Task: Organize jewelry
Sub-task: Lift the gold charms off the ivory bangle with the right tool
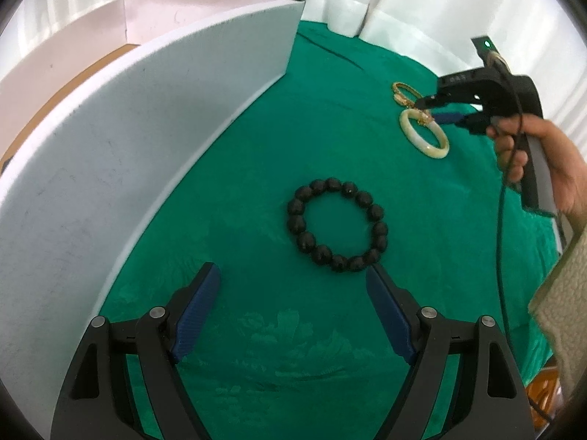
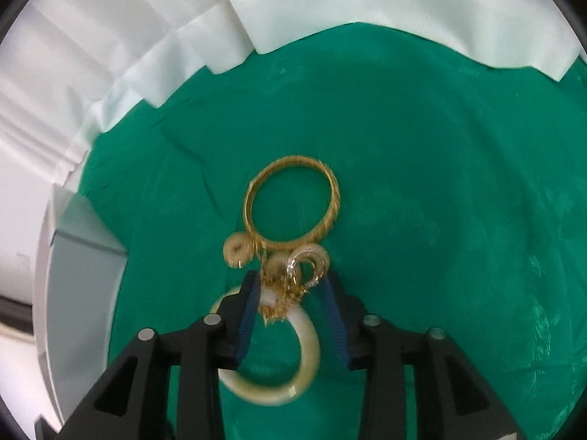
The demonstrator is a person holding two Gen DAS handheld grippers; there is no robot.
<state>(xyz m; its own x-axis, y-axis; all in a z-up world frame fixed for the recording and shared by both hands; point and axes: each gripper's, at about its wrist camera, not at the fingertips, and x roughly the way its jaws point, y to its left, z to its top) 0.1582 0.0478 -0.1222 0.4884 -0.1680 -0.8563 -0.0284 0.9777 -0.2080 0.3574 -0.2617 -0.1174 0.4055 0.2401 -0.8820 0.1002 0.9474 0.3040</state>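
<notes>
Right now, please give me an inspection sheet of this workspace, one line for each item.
Surface: green patterned cloth, lightly wrinkled.
Job's things: black round-bead bracelet; pale jade bangle; gold bangle; tangled gold chain with small charms.
Clutter: nothing seen.
Tongs: left tongs open, empty; right tongs open around the chain.
Cables: black cable hanging from the right tool.
Surroundings: white open box, white curtain.

Black hand-held gripper [image 1: 293,278], blue ribbed pads [image 1: 196,311], silver pivot screws; cream fleece sleeve [image 1: 565,300].

Bright even light; fisheye edges; jewellery motion-blurred.
</notes>
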